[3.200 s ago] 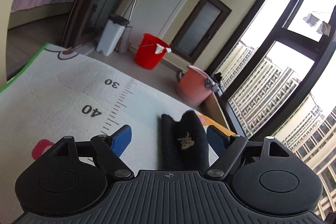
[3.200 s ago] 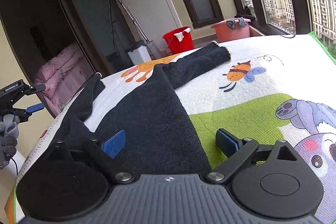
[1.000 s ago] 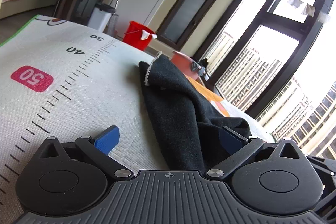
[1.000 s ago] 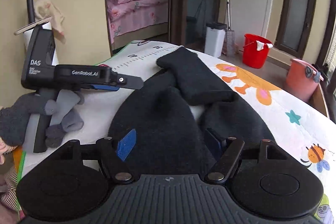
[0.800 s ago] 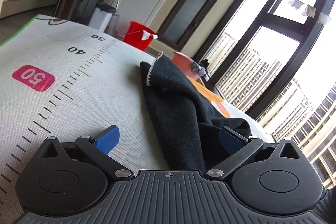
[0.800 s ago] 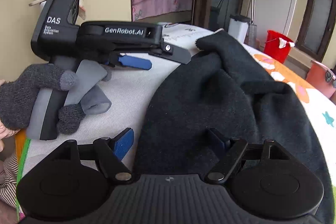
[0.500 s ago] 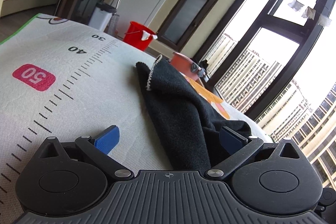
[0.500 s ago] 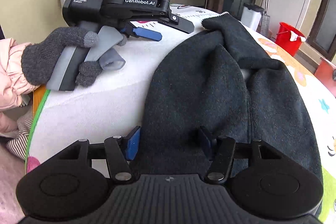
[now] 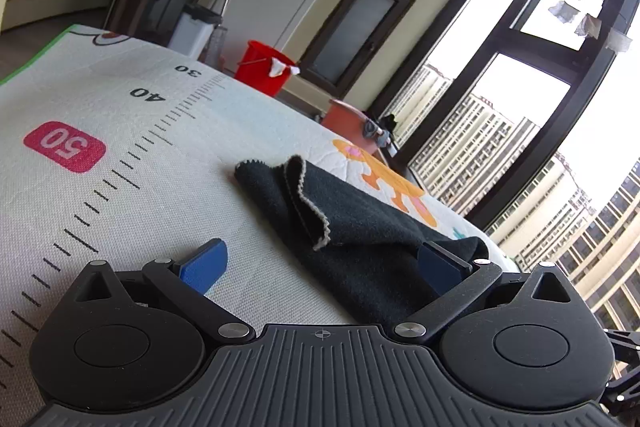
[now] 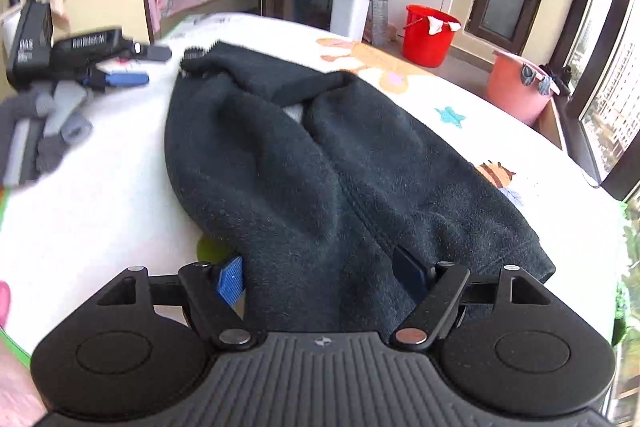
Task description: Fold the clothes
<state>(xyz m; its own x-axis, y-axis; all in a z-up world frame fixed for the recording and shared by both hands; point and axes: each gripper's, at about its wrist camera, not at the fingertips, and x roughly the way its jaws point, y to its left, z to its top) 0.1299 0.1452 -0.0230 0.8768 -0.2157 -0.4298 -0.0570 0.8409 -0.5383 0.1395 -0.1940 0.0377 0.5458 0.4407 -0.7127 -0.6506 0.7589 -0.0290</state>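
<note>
A black fleece garment lies bunched on the printed play mat; its two cuffed ends lie crossed on the mat in the left wrist view. My right gripper is open, its blue pads astride the near hem of the garment. My left gripper is open and empty, low over the mat, with the garment's edge between its pads. The left gripper also shows in the right wrist view, held by a grey-gloved hand at the far left.
The mat has a ruler print with 30, 40 and a red 50. Beyond it stand a red bucket, a pink tub and a white bin. Large windows are on the right.
The garment's cuffed ends have dropped flat onto the mat. My right gripper pulled back and its jaws opened wider. My left gripper stayed open and moved away to the left.
</note>
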